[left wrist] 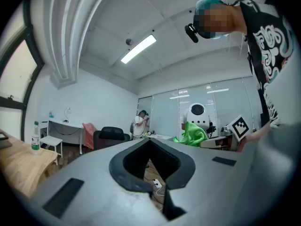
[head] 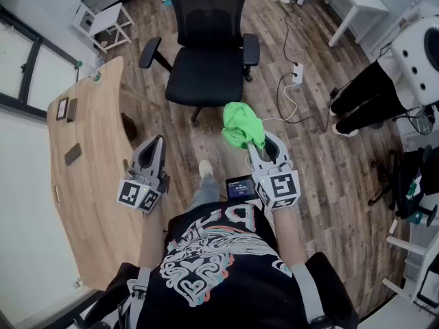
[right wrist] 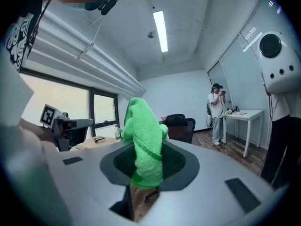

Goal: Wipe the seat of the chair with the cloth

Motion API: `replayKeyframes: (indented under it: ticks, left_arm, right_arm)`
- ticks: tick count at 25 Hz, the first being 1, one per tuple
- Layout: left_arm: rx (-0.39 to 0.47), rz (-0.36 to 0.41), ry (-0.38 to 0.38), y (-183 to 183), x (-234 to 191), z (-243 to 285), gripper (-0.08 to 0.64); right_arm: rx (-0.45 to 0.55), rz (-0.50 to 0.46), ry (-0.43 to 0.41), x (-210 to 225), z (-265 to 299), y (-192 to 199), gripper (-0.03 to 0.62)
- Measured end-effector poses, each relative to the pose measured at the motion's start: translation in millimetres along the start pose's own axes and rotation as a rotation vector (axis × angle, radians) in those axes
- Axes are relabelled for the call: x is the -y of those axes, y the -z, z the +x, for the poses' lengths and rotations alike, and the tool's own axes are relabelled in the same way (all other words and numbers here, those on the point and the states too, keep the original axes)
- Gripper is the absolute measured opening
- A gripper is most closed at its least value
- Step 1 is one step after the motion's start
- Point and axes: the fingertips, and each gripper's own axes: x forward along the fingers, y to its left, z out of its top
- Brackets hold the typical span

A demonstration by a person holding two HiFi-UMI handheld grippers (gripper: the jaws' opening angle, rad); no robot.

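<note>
A black office chair (head: 209, 53) stands ahead on the wood floor, its seat (head: 206, 82) bare. My right gripper (head: 264, 144) is shut on a bright green cloth (head: 241, 125), which bunches above the jaws, a short way in front of the seat. In the right gripper view the cloth (right wrist: 143, 140) stands up between the jaws, with the chair (right wrist: 178, 126) behind it. My left gripper (head: 152, 153) hangs at the left, shut with nothing in it. From the left gripper view the chair (left wrist: 110, 135) and the cloth (left wrist: 193, 133) appear far off.
A wooden desk (head: 82, 177) runs along the left with small items on it. A power strip and cables (head: 295, 81) lie on the floor right of the chair. A person's legs (head: 363, 94) and a white robot (head: 422, 53) stand at the right; white tables (head: 353, 2) at the back.
</note>
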Motion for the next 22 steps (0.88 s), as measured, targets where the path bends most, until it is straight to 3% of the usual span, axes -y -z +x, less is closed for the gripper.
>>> replayKeyframes:
  ticks: [3, 8, 12, 22]
  left_arm:
    - [-0.007, 0.004, -0.003, 0, 4, -6, -0.002]
    - [-0.061, 0.141, -0.083, 1, -5, -17, -0.002]
    - [-0.033, 0.119, -0.113, -1, -9, -17, -0.002]
    - [-0.038, 0.101, -0.073, 9, -26, 17, -0.002]
  right_arm:
    - [-0.012, 0.026, -0.003, 1, -1, 13, 0.098]
    - [-0.005, 0.072, -0.044, -9, 1, 10, 0.098]
    - [0.011, 0.076, -0.069, -9, -1, 6, 0.098]
    - [0.024, 0.075, -0.074, 4, 27, 3, 0.098]
